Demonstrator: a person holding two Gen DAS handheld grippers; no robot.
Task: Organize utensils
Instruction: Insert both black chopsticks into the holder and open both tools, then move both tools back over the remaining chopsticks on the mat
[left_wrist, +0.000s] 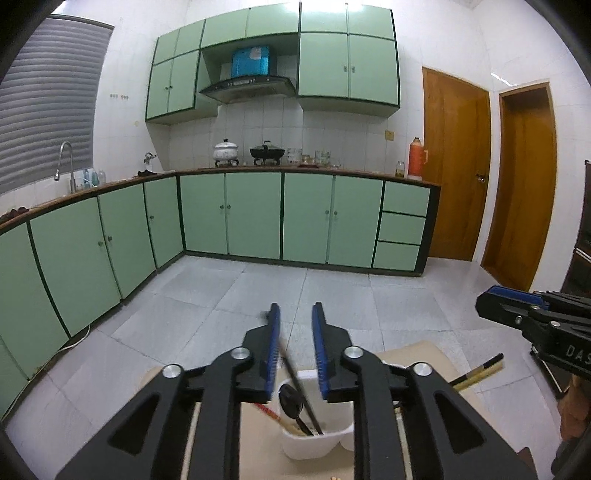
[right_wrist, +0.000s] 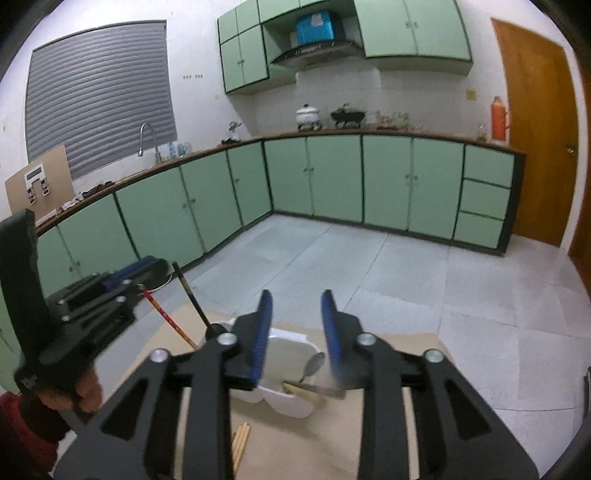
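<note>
A white utensil holder (left_wrist: 314, 439) stands on a tan table below my left gripper (left_wrist: 295, 317), which is open. The holder has a black spoon (left_wrist: 290, 397), a black chopstick (left_wrist: 295, 380) and a red chopstick (left_wrist: 267, 411) leaning in it. In the right wrist view the same holder (right_wrist: 288, 354) sits under my open right gripper (right_wrist: 295, 306). A metal spoon (right_wrist: 314, 365) leans out of its right side, close to the right finger, blurred. Wooden chopsticks (right_wrist: 240, 443) lie on the table near the holder.
The tan table (left_wrist: 424, 358) stands on a grey tiled floor. More chopsticks (left_wrist: 480, 373) lie at its right edge. Green kitchen cabinets line the far and left walls, with wooden doors (left_wrist: 458, 166) at the right.
</note>
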